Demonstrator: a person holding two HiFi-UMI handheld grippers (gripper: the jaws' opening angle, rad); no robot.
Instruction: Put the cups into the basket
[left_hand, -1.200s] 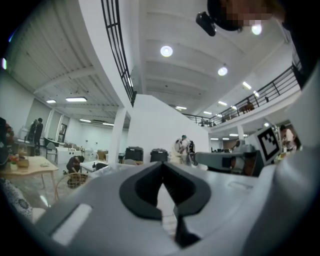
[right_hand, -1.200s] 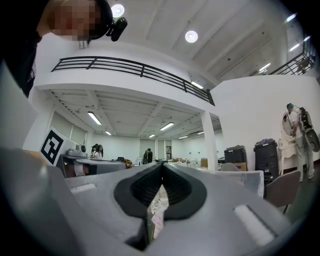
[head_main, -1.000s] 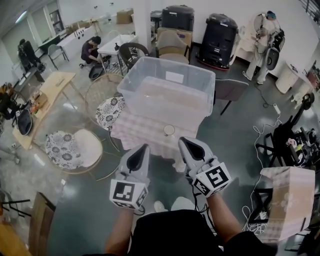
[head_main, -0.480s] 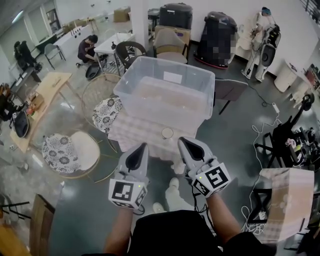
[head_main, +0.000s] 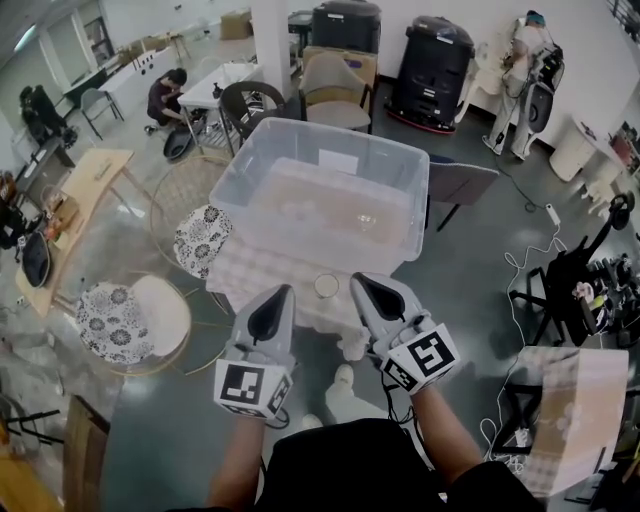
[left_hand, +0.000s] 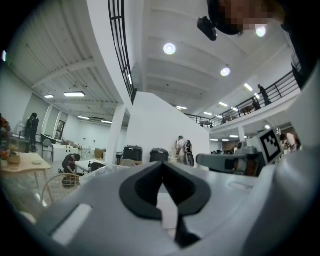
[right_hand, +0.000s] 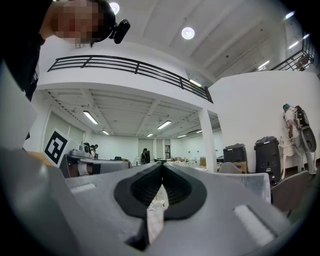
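Bin first: the clear bin (head_main: 345, 137), which must be the basket the task means, sits open-topped and lidless on the far part of the small table (head_main: 262, 272) with the checked cloth, so anything can be dropped in from above without another step. It takes up most of that table and leaves only a strip of cloth free along the near edge, probably the only spot where loose items could be set within your reach. A small pale shape (head_main: 365, 222) shows on the bin's floor, too blurred to call a cup. Your left gripper (head_main: 287, 291) and right gripper (head_main: 357, 279) are held side by side and level, tips pointing toward the table, and each gripper view shows the dark pads pressed together with nothing between them. Shut and empty makes sense while you are only on the approach, but the jaws will have to part before either can take hold of anything. The cup (head_main: 326, 286) stands upright, mouth up, on that near strip just outside the bin's front wall, in line with the gap between your two gripper tips. Either hand could take it, though the right tip looks slightly nearer.
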